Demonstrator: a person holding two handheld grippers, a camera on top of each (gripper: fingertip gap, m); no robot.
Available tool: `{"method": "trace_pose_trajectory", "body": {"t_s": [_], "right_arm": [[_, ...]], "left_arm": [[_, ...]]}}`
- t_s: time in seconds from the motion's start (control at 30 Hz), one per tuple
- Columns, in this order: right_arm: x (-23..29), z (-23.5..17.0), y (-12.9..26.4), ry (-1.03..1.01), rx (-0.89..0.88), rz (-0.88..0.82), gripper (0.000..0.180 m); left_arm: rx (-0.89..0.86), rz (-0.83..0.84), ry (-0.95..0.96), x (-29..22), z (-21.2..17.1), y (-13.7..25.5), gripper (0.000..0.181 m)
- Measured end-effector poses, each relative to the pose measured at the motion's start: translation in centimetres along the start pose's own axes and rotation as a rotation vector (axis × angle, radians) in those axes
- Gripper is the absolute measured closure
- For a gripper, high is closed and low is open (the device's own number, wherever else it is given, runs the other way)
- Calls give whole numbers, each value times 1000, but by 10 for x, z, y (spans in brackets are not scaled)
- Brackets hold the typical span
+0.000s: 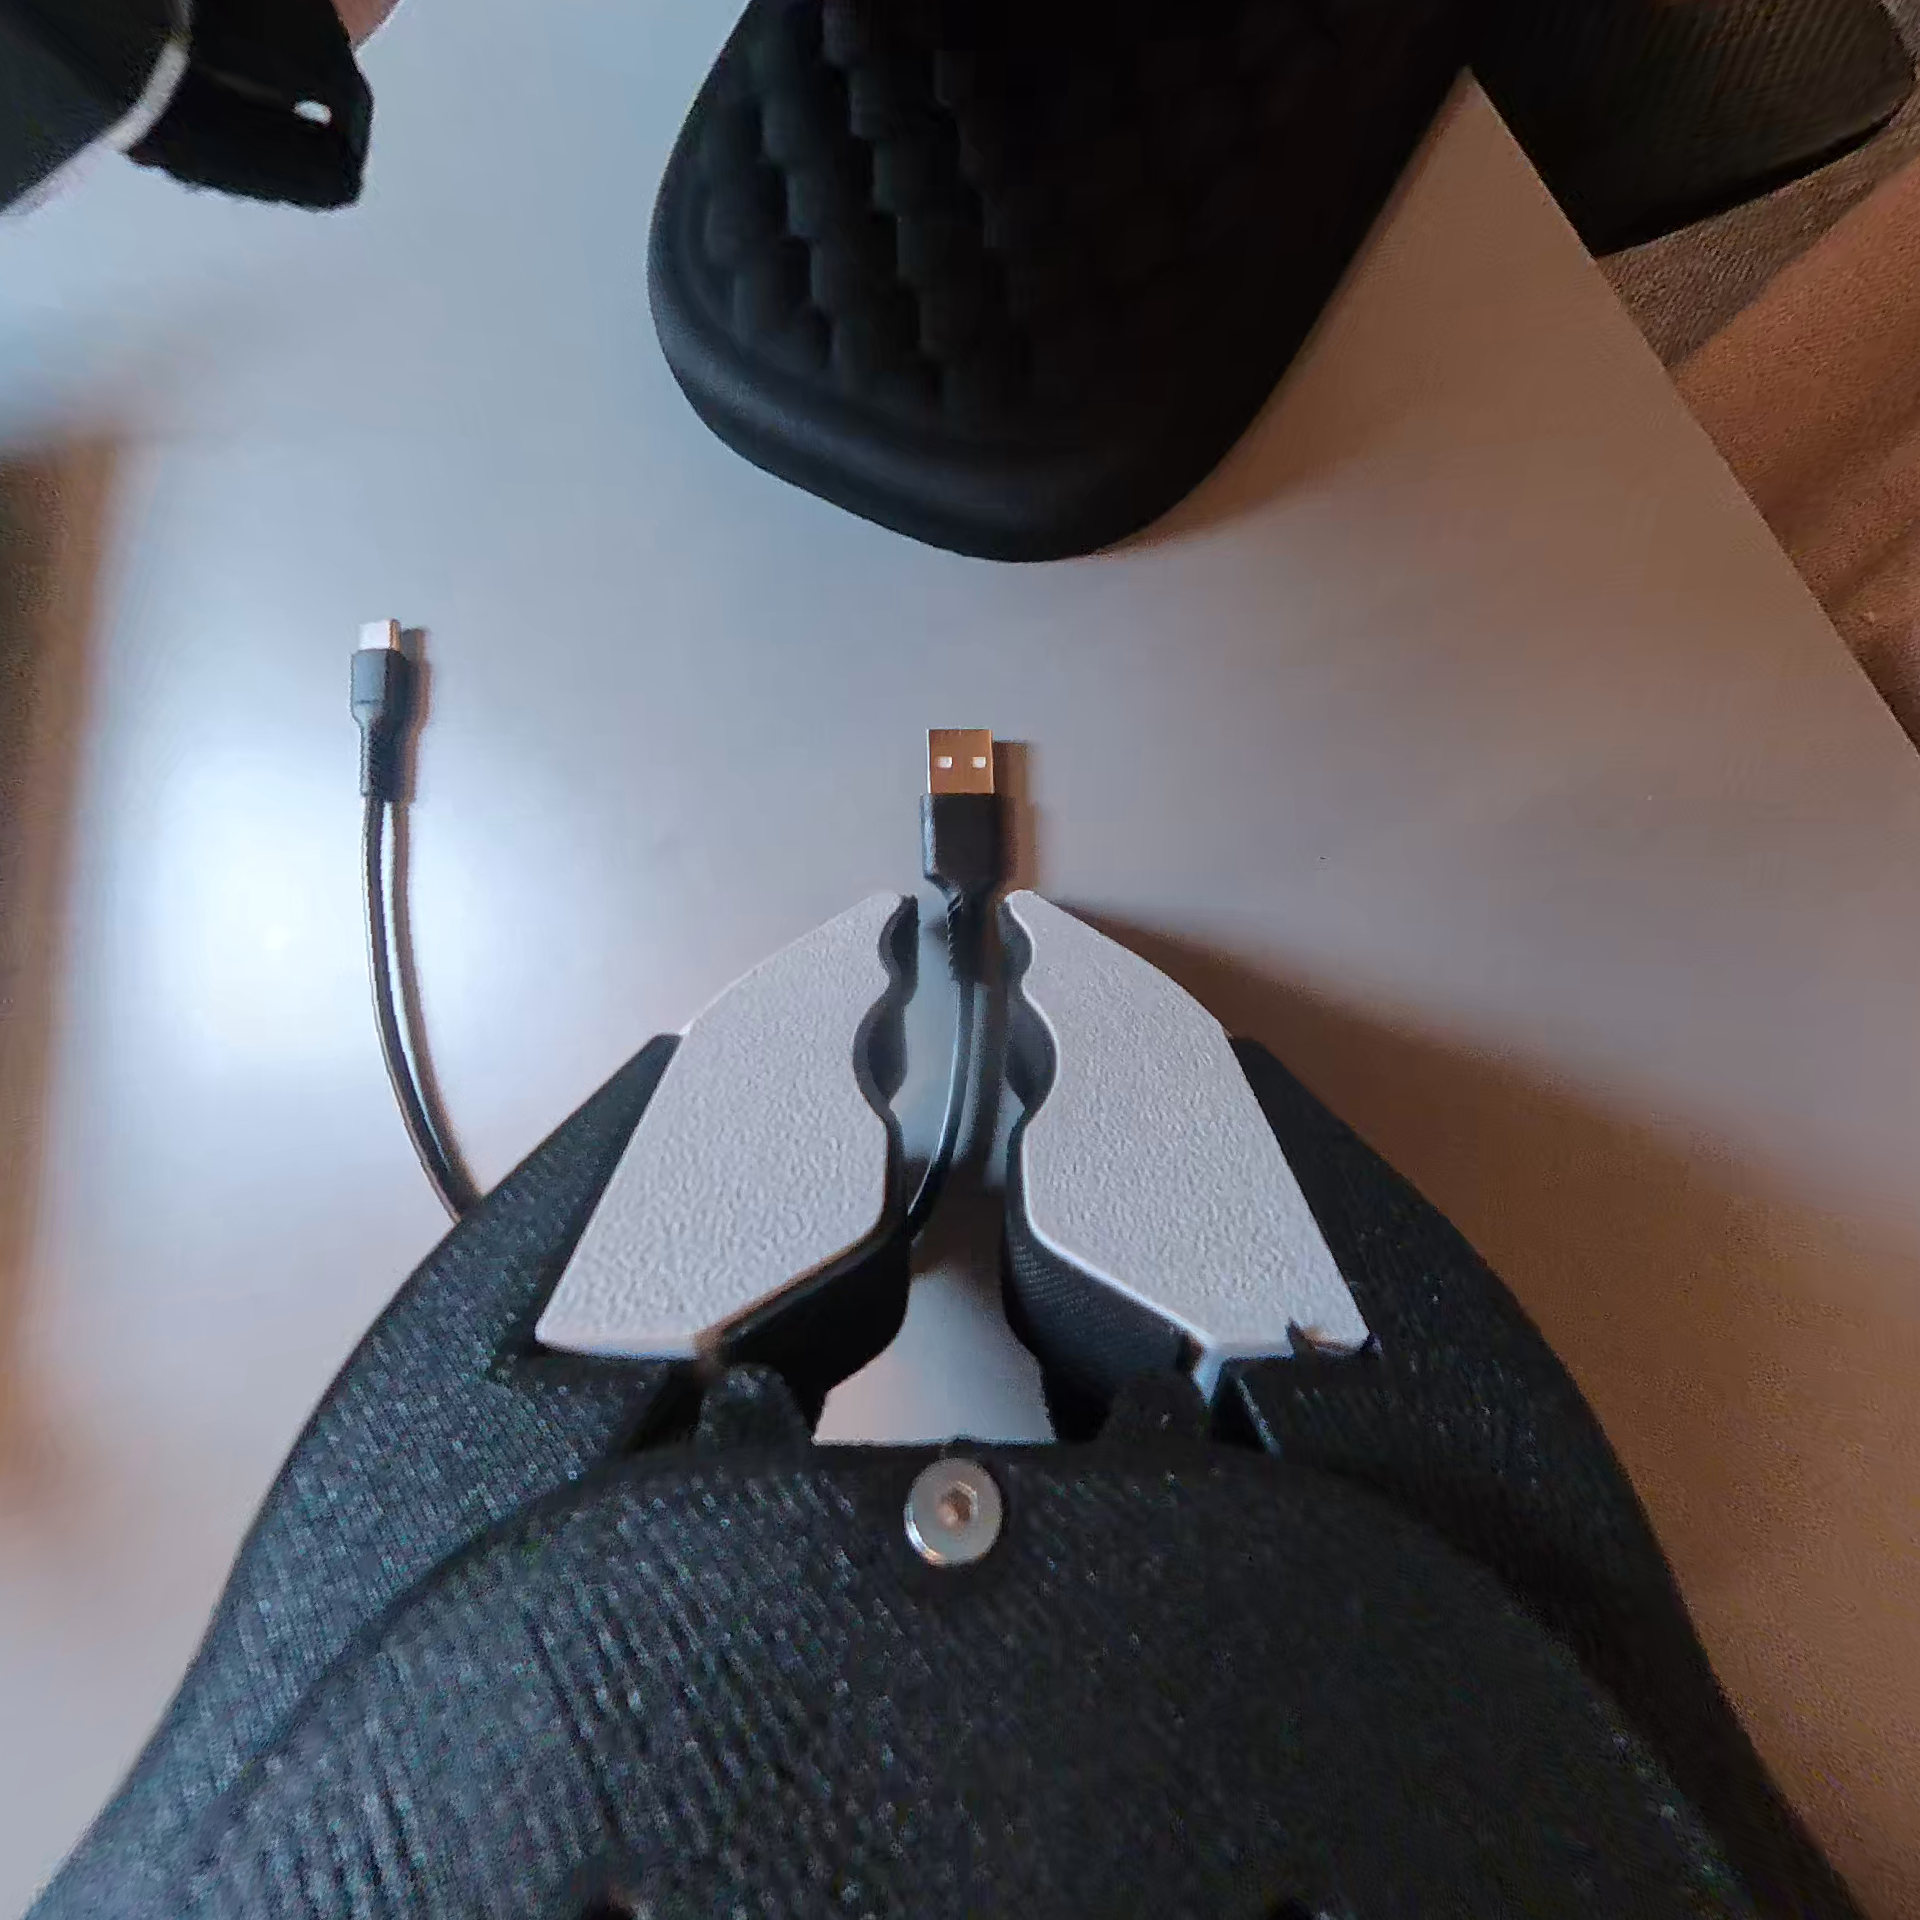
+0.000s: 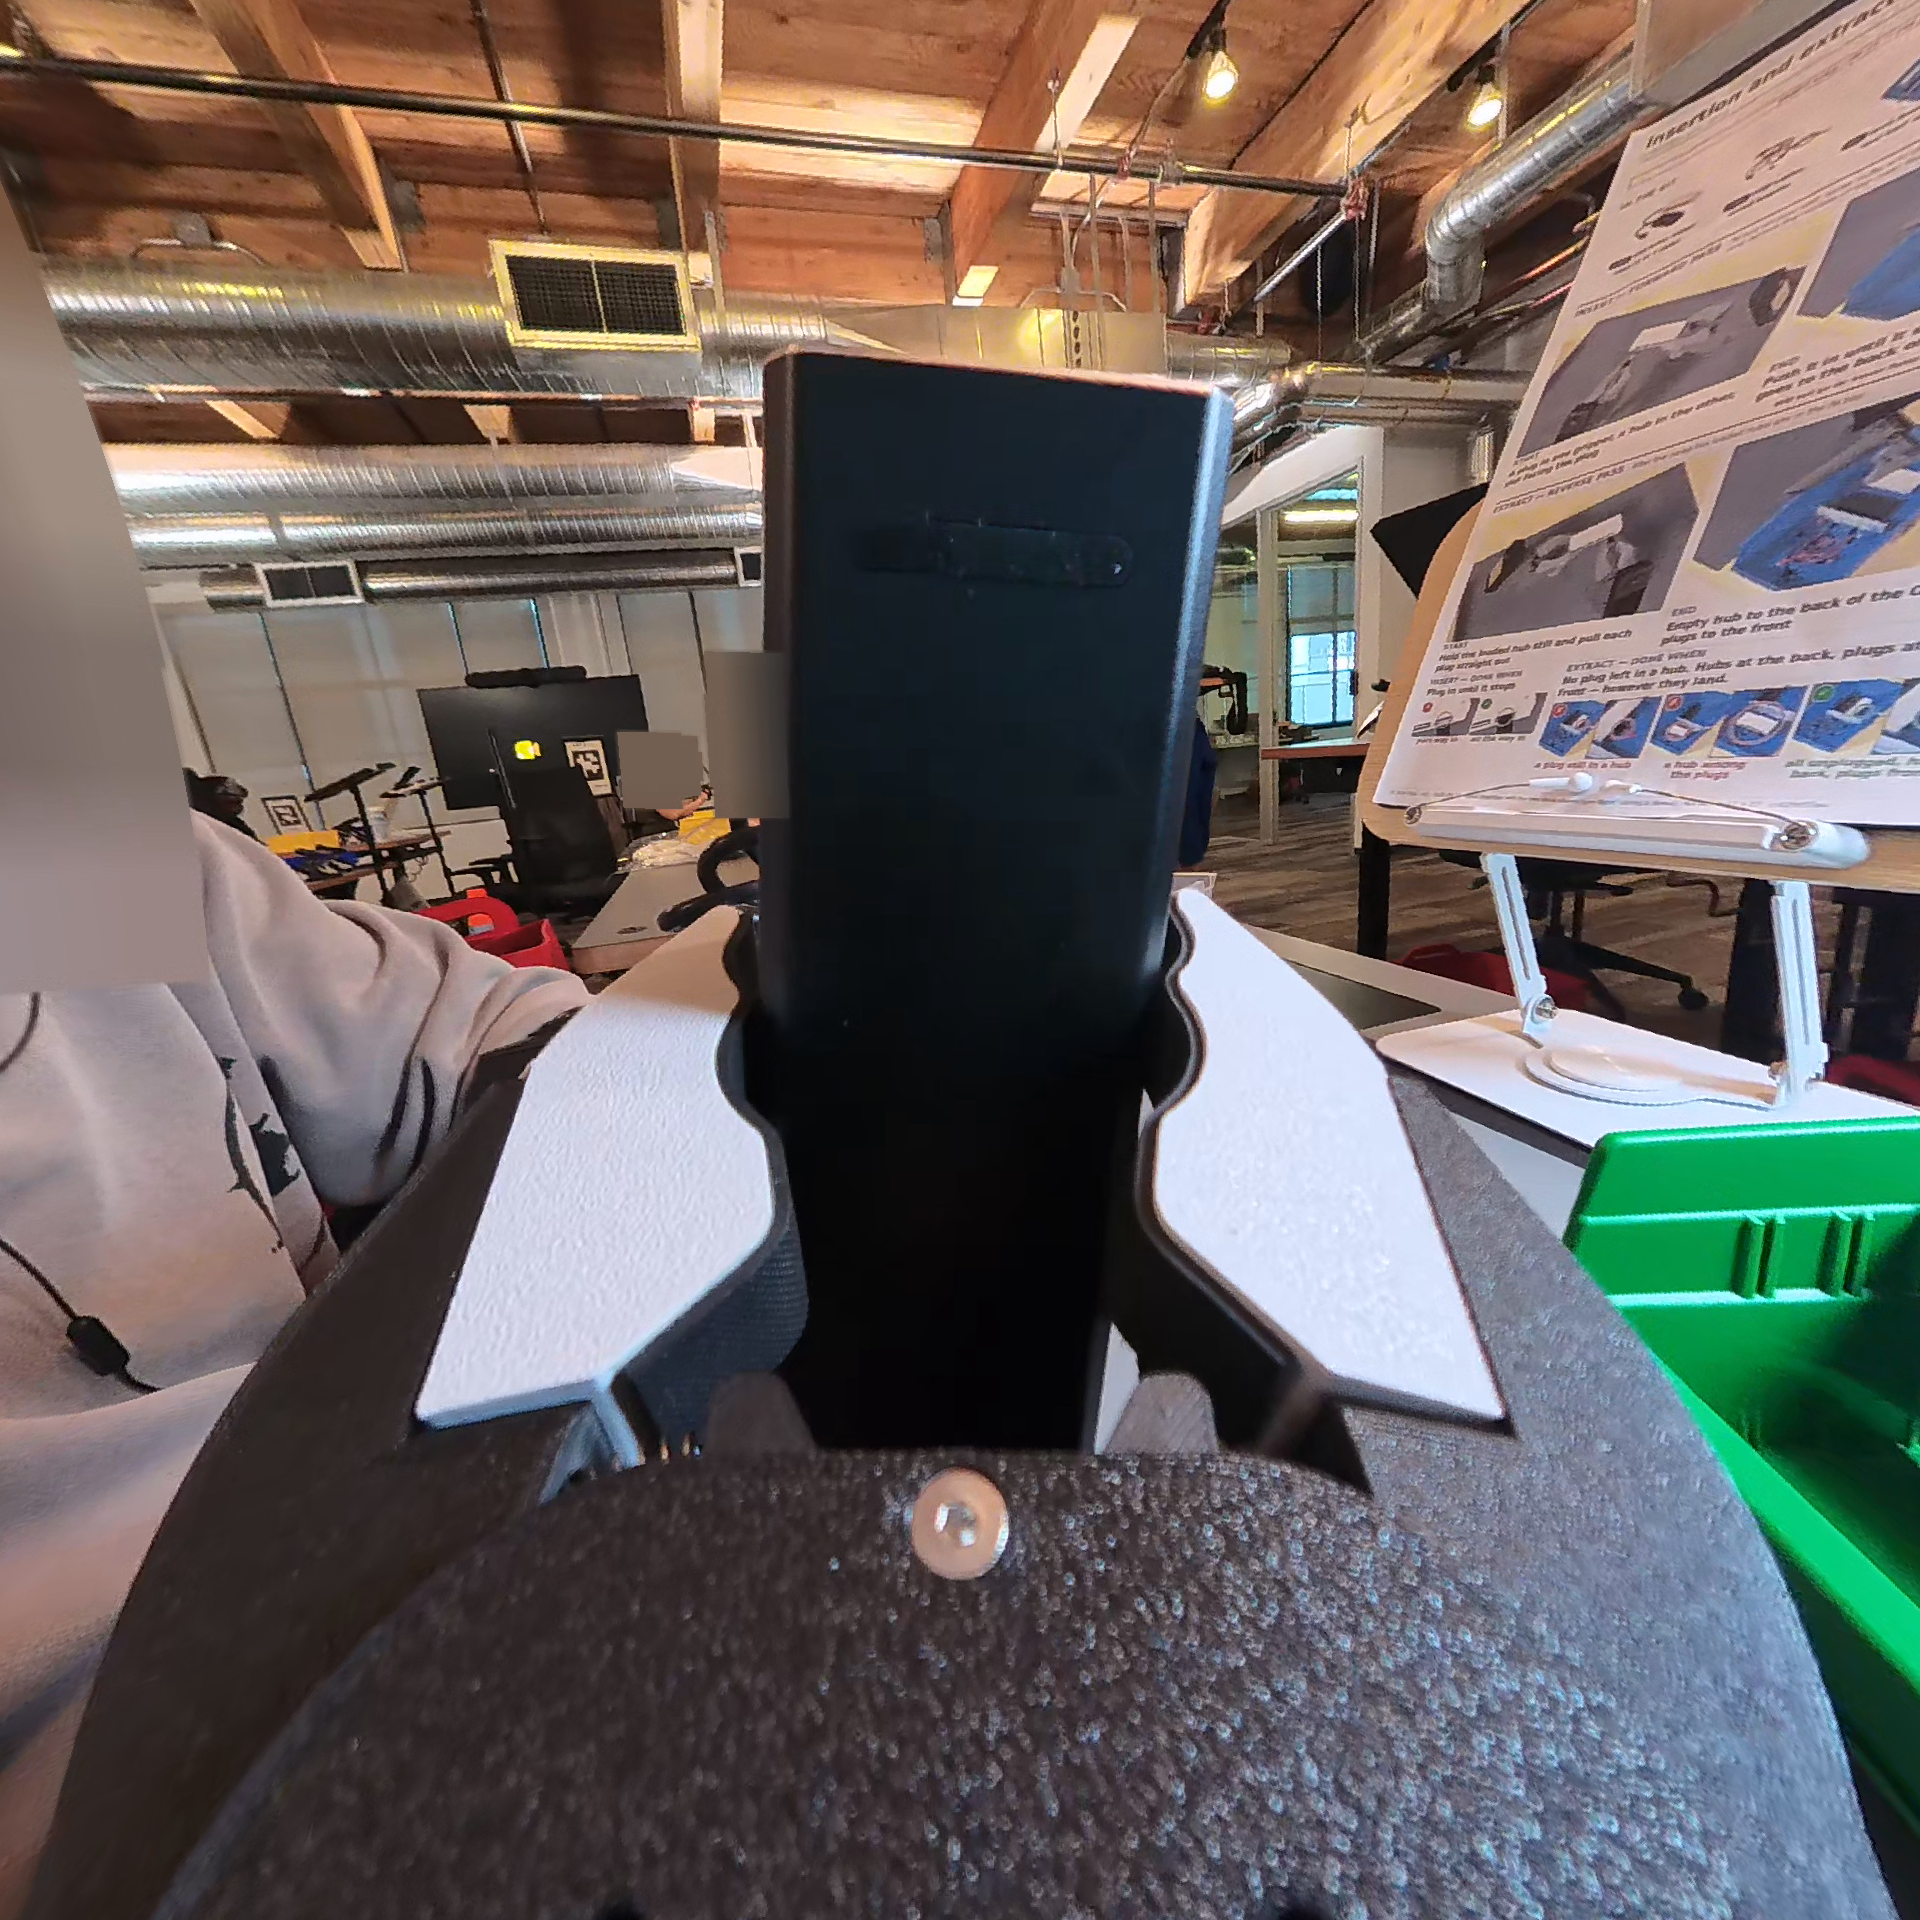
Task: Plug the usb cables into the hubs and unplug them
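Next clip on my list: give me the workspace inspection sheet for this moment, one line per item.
Surface: pale grey table, bare around the plugs.
Job's things: black hub held upright; USB-A plug points forward; no plug is seen in the hub.
Clutter: black padded case at the table's far end; green bin.
Grippers: left gripper straddles the USB-A cable behind the plug, contact unclear; right gripper is shut on the hub.
Cables: second cable, small plug, lies loose to the left.
Surroundings: instruction sheet on a white stand; a person's pale sleeve.
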State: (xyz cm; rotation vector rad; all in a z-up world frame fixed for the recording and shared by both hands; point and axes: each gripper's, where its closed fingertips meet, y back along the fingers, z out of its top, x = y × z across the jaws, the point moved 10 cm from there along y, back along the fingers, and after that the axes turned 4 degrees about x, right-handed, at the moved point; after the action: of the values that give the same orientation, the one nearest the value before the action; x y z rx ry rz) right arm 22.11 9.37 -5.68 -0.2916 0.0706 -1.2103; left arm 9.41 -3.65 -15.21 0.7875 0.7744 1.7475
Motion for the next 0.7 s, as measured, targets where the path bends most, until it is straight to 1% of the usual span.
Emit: {"method": "trace_pose_trajectory", "body": {"t_s": [0.03, 0.13, 0.2, 0.23, 0.27, 0.33, 0.43, 0.5, 0.6, 0.7], "right_arm": [[0, -1, -1, -1, 5, -2, 108], [-1, -5, -3, -12, 13, -3, 108], [-1, -9, -5, -20, 21, -5, 108], [-1, -11, -6, -20, 30, -6, 108], [-1, -12, -7, -18, 37, -4, 108], [-1, -14, -8, -22, 42, 9, 108], [0, -15, -10, -33, 45, 46, 108], [0, -16, -13, -63, 45, 87, 108], [0, -13, -23, -111, 10, 145, 108], [-4, 2, -43, -149, -41, 215, 108]], "left_arm": [[-1, -6, 13, 0, -1, 0, 173], [33, -4, 47, 1, -7, 5, 174], [138, 77, 39, 7, -17, 18, 174], [169, 106, 45, 11, -24, 27, 174], [157, 124, 81, 16, -32, 39, 174], [102, 180, 180, 31, -51, 71, 174], [34, 338, 307, 54, -78, 128, 174], [-48, 423, 371, 61, -88, 163, 175], [-171, 479, 386, 59, -81, 204, 174], [-247, 503, 347, 55, -60, 232, 174]]}}
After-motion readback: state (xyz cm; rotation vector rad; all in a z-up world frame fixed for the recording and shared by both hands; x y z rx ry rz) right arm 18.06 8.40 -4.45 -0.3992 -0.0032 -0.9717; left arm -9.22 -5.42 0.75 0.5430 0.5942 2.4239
